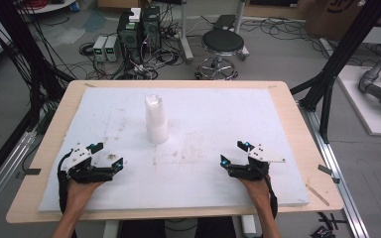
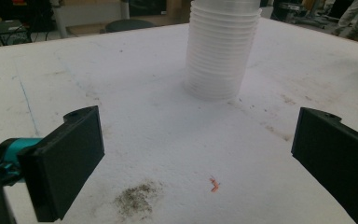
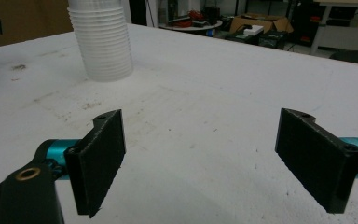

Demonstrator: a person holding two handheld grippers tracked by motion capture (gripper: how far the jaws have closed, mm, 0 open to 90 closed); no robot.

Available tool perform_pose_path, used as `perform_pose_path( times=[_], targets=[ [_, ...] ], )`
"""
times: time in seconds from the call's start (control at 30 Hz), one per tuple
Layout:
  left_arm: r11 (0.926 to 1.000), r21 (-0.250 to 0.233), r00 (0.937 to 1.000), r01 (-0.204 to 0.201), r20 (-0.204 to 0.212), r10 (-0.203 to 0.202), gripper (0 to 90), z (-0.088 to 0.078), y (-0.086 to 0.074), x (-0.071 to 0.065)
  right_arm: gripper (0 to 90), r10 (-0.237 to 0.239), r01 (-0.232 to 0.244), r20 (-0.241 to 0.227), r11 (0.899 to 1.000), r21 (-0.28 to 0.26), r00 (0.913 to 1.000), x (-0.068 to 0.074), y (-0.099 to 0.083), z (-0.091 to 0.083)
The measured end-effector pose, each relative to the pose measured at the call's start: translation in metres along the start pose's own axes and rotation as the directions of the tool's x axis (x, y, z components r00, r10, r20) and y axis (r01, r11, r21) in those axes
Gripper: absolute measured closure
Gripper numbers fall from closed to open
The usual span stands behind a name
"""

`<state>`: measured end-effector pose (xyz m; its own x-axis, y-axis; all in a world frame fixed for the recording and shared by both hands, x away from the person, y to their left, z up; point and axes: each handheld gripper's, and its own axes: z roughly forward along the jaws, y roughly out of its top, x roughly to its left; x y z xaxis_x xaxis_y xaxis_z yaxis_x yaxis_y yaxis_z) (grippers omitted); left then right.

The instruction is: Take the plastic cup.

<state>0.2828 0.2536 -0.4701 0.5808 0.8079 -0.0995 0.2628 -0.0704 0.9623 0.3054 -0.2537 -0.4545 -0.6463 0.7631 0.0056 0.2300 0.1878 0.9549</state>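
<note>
Work not begun: the stack of cups (image 1: 156, 119) stands upright mid-tabletop (image 1: 278, 94), untouched. The left gripper (image 1: 106, 157) and right gripper (image 1: 234, 154) rest released and empty near the front edge, well apart from it.

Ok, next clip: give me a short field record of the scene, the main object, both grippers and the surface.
object: tall stack of translucent white plastic cups, upside down, upright
surface: white foam board on a light wooden table
left gripper: open, nothing between jaws, near the front edge
right gripper: open, nothing between jaws, near the front edge
contact: neither gripper touches the cups
</note>
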Motion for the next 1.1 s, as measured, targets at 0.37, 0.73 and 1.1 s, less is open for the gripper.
perform_pose_path(
  times=[0.37, 0.73, 1.1],
  targets=[
    [0.9999, -0.003, 0.9999, -0.015, -0.004, 0.015, 2.1, 0.0, 0.0, -0.002, 15.9, 0.016, -0.016, -0.012, 1.0, 0.025, 0.9998, -0.002, 0.001, 0.002],
    [1.0, -0.01, 0.9999, -0.002, 0.013, 0.002, 2.2, -0.001, 0.0, 0.001, 15.9, 0.013, -0.012, -0.015, 0.999, 0.037, 0.9998, -0.002, 0.001, 0.004],
    [0.9996, -0.019, 0.9984, 0.019, 0.054, -0.018, 2.1, -0.003, 0.013, 0.006, 15.9, 0.006, -0.005, -0.018, 0.999, 0.049, 0.9998, -0.001, 0.002, 0.005]
  ],
)
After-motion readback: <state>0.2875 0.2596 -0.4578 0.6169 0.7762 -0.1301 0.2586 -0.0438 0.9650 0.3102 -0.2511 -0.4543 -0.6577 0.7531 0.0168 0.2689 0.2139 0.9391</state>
